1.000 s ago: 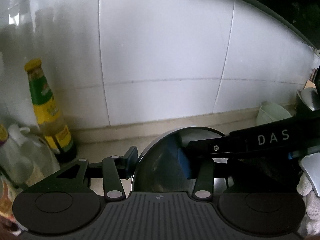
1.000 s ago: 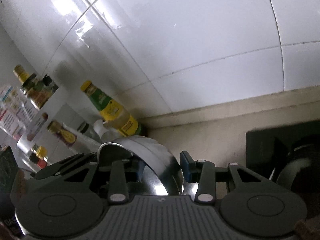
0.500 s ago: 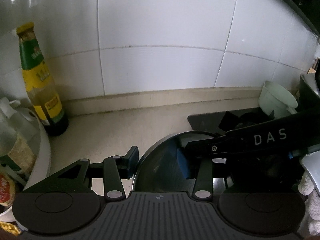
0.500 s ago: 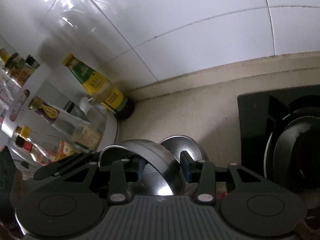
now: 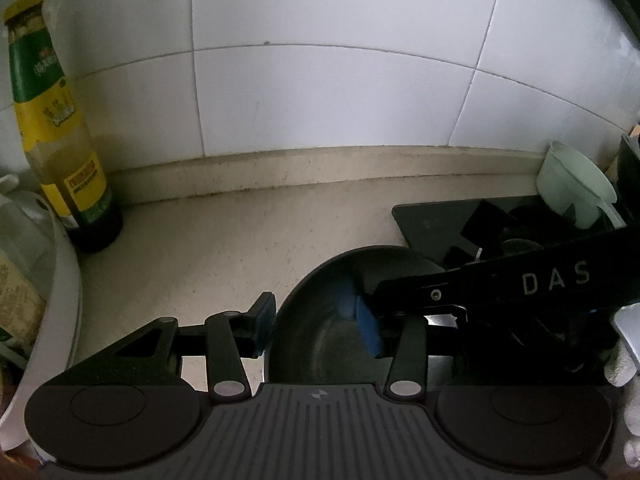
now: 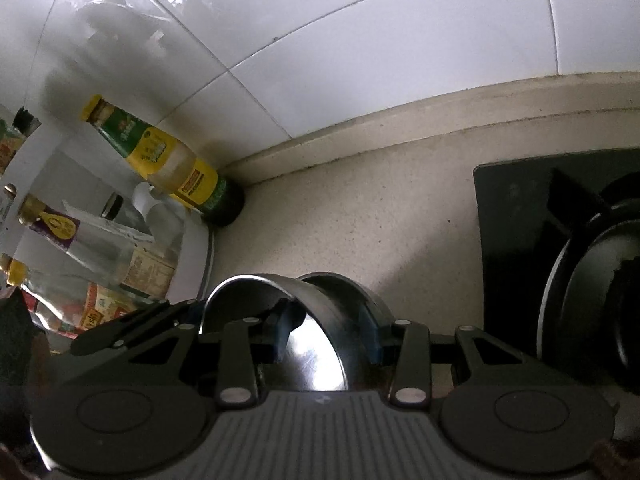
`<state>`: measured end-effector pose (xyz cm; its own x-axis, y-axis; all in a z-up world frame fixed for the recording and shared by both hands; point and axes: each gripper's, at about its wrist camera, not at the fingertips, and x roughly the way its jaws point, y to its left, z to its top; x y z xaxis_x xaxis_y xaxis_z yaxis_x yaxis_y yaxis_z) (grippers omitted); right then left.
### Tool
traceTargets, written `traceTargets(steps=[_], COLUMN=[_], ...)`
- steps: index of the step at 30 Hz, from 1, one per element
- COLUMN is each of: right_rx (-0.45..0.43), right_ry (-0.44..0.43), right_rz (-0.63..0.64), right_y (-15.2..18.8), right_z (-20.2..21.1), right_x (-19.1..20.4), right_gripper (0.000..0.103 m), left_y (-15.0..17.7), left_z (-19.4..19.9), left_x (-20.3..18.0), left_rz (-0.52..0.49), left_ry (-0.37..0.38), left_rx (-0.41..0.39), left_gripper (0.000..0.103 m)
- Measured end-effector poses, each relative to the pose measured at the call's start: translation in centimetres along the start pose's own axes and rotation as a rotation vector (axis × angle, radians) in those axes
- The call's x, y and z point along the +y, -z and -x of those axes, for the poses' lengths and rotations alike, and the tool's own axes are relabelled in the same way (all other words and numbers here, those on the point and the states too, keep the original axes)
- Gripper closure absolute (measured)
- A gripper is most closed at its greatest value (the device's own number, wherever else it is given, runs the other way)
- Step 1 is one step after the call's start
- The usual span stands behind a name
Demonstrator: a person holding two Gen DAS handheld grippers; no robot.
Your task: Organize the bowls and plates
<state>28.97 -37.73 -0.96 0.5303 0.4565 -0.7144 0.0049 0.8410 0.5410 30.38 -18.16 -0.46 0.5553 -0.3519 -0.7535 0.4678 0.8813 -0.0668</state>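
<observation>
A steel bowl (image 5: 320,312) is held low over the beige counter. My left gripper (image 5: 316,324) is shut on its near rim, one blue pad outside and one inside. My right gripper (image 6: 326,330) also pinches the steel bowl (image 6: 316,344) by its wall; its arm crosses the left wrist view at the right. A second steel bowl (image 6: 360,292) shows just behind the held one, close against it.
A green and yellow sauce bottle (image 5: 56,136) stands at the tiled wall. A white tub (image 6: 192,248) with several bottles is at the left. A black hob (image 6: 520,216) with a dark pan (image 6: 592,300) is at the right. A pale green cup (image 5: 572,188) lies behind the hob.
Both grippers have come down with the bowl toward the counter and tilted forward. A second bowl has come into the right wrist view below the held one.
</observation>
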Motion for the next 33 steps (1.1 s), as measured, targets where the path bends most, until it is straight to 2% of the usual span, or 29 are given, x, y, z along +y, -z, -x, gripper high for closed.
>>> traceTargets(steps=[1, 3, 8, 13, 16, 19, 21, 25, 33], right_rx=[-0.004, -0.018, -0.083, -0.138, -0.134, -0.124, -0.117, -0.105, -0.075], right_ry=[0.008, 0.026, 0.099, 0.143, 0.133, 0.122, 0.108, 0.084, 0.057], right_rz=[0.017, 0.05, 0.136, 0.194, 0.187, 0.178, 0.164, 0.148, 0.124], right_y=[0.0, 0.0, 0.0, 0.0, 0.3, 0.7, 1.1, 1.7, 2.4], right_z=[0.0, 0.0, 0.4, 1.2, 1.4, 1.6, 1.6, 1.8, 1.6], right_x=[0.1, 0.4, 1.0, 1.1, 0.7, 0.4, 0.3, 0.1, -0.1], right_gripper=[0.067, 0.067, 0.061, 0.059, 0.057, 0.057, 0.056, 0.051, 0.046], left_y=[0.0, 0.0, 0.1, 0.6, 1.2, 2.0, 2.4, 3.4, 5.1], left_z=[0.0, 0.1, 1.4, 2.7, 3.2, 4.0, 4.5, 5.2, 4.7], left_x=[0.0, 0.1, 0.6, 1.2, 1.2, 1.0, 0.6, 0.2, 0.0], left_rz=[-0.002, 0.0, 0.001, 0.003, 0.0, -0.008, -0.03, -0.067, -0.112], left_ry=[-0.003, -0.005, -0.031, -0.025, -0.015, 0.006, 0.014, 0.02, 0.036], left_rx=[-0.002, -0.008, -0.05, -0.075, -0.073, -0.078, -0.087, -0.092, -0.063], left_gripper=[0.045, 0.033, 0.031, 0.026, 0.026, 0.02, 0.02, 0.018, 0.012])
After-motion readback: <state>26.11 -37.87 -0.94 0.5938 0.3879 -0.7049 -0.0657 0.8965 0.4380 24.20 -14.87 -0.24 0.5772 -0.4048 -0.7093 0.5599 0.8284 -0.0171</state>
